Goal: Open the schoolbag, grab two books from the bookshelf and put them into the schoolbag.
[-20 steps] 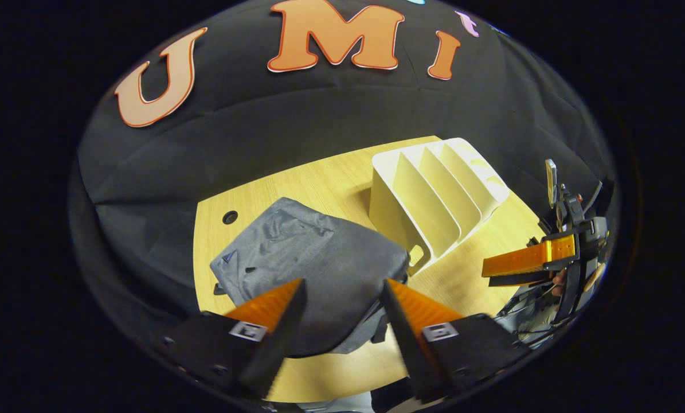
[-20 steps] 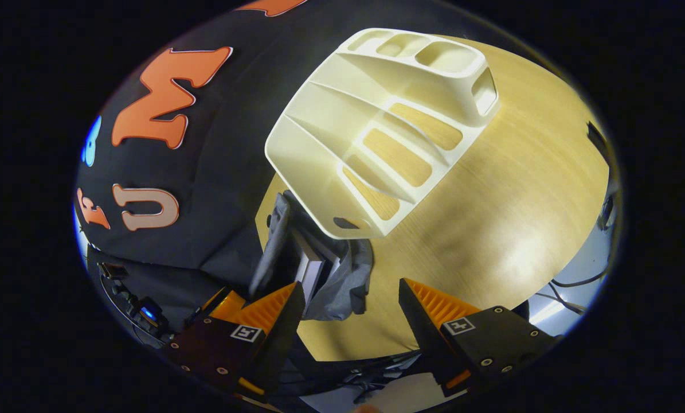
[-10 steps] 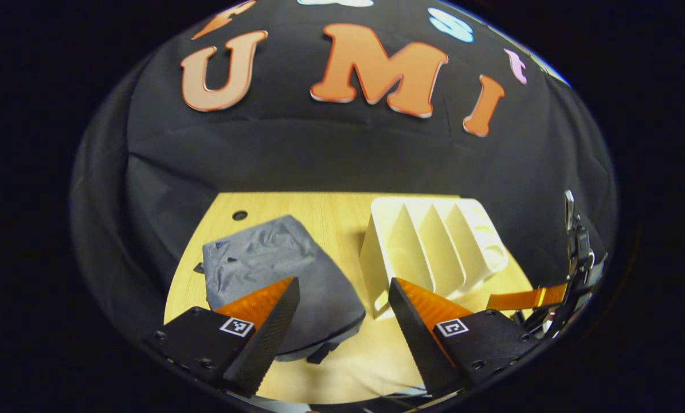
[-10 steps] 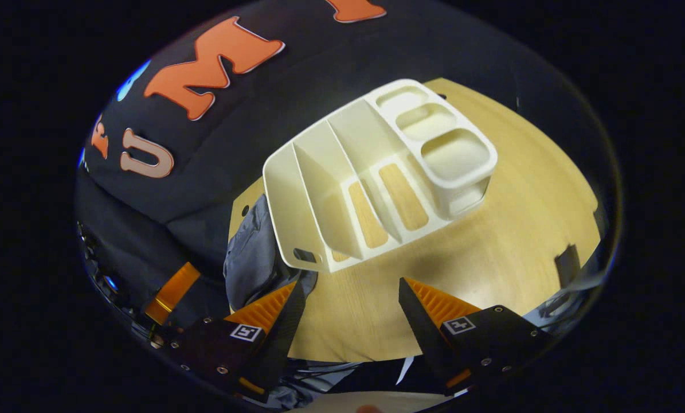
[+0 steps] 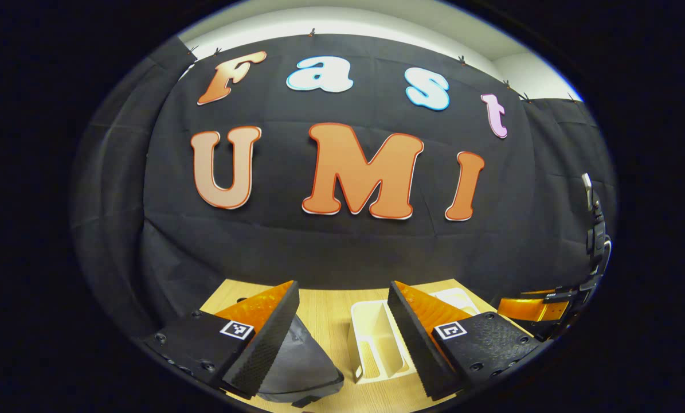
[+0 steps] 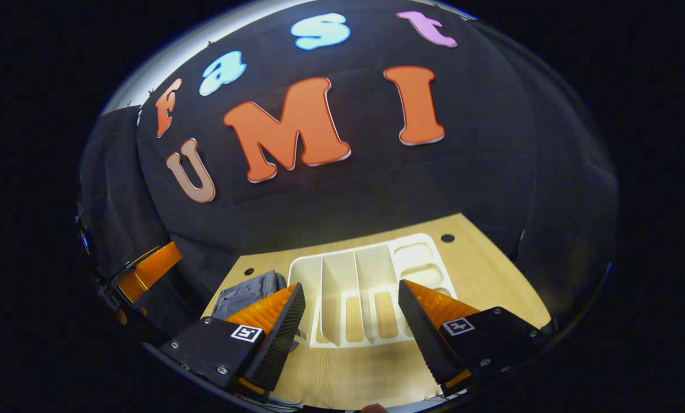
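1. Your grippers carry the only markings besides the wall cloth: a small square black-and-white tag on each finger block, with no words to read. No brand shows on the schoolbag [image 5: 296, 367] or the bookshelf [image 6: 371, 287].
2. In the left gripper view, your left gripper [image 5: 342, 338] sits at the bottom of the frame with its fingers apart and nothing between them. Your right gripper [image 6: 351, 338] is likewise spread and empty at the bottom of the right gripper view.
3. The wooden table [image 6: 491, 281] has bare surface at lower right of the right gripper view, up to its far edge against the black wall.
4. The grey schoolbag lies at lower left of the left gripper view, partly behind your left finger. In the right gripper view it sits left of the shelf, touching or just beside it.
5. The cream bookshelf stands in the lower middle, framed between your right gripper's fingers; its slots hold no books.
6. The other gripper's orange finger shows at each view's outer edge.
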Demonstrator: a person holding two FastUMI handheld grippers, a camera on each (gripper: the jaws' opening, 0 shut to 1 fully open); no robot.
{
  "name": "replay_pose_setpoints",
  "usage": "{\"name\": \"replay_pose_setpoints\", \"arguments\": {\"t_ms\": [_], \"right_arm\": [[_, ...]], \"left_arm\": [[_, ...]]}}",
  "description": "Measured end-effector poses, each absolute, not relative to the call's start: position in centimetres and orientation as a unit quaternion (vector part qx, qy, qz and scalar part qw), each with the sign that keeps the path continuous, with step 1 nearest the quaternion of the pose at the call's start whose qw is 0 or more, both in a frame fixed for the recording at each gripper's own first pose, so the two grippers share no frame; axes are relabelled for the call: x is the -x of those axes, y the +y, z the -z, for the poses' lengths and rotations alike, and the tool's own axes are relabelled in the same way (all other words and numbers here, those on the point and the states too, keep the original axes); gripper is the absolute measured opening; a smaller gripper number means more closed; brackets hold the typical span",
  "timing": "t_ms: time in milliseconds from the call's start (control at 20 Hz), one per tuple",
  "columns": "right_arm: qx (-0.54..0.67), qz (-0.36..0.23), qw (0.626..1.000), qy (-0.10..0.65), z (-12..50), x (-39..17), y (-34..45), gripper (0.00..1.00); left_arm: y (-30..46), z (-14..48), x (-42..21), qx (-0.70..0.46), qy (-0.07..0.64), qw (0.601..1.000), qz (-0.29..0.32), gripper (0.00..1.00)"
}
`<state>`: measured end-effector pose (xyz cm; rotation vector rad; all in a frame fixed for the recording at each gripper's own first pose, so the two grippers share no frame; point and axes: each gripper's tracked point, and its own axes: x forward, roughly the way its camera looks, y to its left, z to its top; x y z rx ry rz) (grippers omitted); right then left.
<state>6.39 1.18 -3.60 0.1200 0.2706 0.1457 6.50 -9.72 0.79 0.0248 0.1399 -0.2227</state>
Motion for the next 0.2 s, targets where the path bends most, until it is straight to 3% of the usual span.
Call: {"name": "replay_pose_setpoints", "arguments": {"t_ms": [200], "right_arm": [[-0.025,-0.037,0.997,0.061,0.9,-6.7,-0.9,0.98]], "left_arm": [[-10.9,-1.3,-6.1,-0.014,0.059,0.992,0.107,0.99]]}}
